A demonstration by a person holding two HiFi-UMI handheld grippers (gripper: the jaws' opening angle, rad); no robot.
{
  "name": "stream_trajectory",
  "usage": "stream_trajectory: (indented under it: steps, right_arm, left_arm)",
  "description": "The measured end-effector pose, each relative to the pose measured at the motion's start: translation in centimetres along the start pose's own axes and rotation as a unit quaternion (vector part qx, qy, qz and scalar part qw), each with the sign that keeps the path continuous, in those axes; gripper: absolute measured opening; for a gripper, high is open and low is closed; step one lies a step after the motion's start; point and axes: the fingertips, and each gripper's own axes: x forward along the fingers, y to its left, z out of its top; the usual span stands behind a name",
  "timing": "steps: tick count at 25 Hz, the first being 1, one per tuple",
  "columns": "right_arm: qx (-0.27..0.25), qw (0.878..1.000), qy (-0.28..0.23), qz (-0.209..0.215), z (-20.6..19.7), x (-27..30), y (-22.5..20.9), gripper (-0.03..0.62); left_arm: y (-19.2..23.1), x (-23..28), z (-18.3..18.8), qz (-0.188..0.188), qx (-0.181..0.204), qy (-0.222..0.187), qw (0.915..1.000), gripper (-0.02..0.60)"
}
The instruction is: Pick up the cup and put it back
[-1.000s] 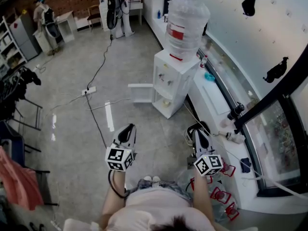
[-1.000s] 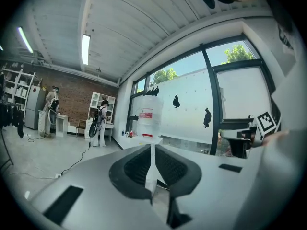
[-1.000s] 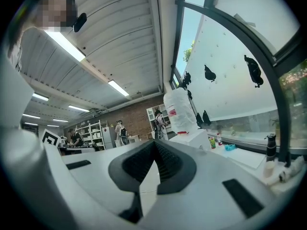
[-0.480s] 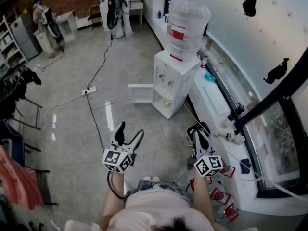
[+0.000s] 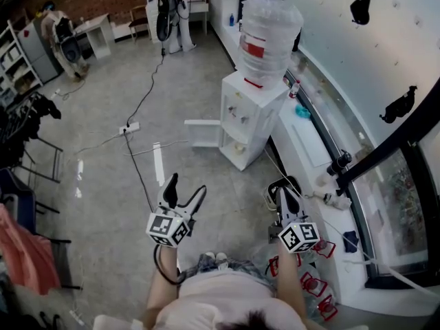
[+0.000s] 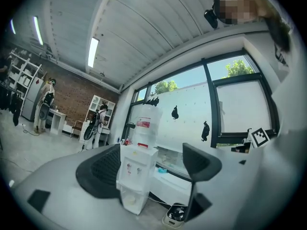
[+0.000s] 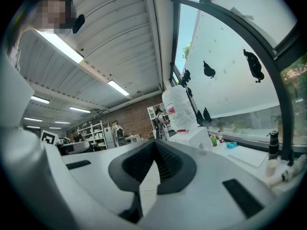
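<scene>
A white water dispenser [image 5: 251,115] with a big clear bottle [image 5: 267,40] stands by the window counter, its lower door swung open. A small pale cup-like thing [image 5: 238,146] sits in that lower compartment, and the left gripper view shows it too [image 6: 130,199]. My left gripper [image 5: 185,185] hangs over the floor well short of the dispenser. Its jaws have just been opening, stand wide apart and hold nothing [image 6: 151,164]. My right gripper [image 5: 280,184] is level beside it, with its jaws shut and empty [image 7: 154,150].
A power strip [image 5: 128,127] and black cables lie on the floor to the left of the dispenser. A small fan-like unit [image 5: 269,196] sits on the floor by the white counter [image 5: 302,150]. Red-framed items [image 5: 316,280] lie at the lower right. People stand at the far back [image 5: 168,9].
The left gripper's jaws went from shut a second ago to wide open, and the gripper rolled slightly. The right gripper has stayed still and shut.
</scene>
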Motion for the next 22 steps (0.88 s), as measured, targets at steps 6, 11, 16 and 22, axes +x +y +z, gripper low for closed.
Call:
stream_trajectory:
  steps: [6, 11, 16, 22]
  right_arm:
    - [0.005, 1.000, 0.005, 0.008, -0.2, 0.8, -1.1, 0.017]
    - [0.010, 1.000, 0.017, 0.015, -1.4, 1.3, -2.1, 0.017]
    - [0.016, 0.999, 0.021, 0.024, -1.5, 3.1, -3.1, 0.017]
    - [0.017, 0.999, 0.020, 0.030, -1.3, 6.0, -4.0, 0.017]
  left_arm:
    - [0.1, 0.2, -0.7, 0.016, -0.002, 0.002, 0.9999, 0.390]
    - [-0.1, 0.6, -2.4, 0.024, -0.003, 0.017, 0.9996, 0.390]
    - [0.2, 2.3, -2.3, 0.027, 0.001, 0.020, 0.9994, 0.390]
    - [1.0, 4.7, -2.6, 0.024, 0.012, 0.029, 0.9992, 0.390]
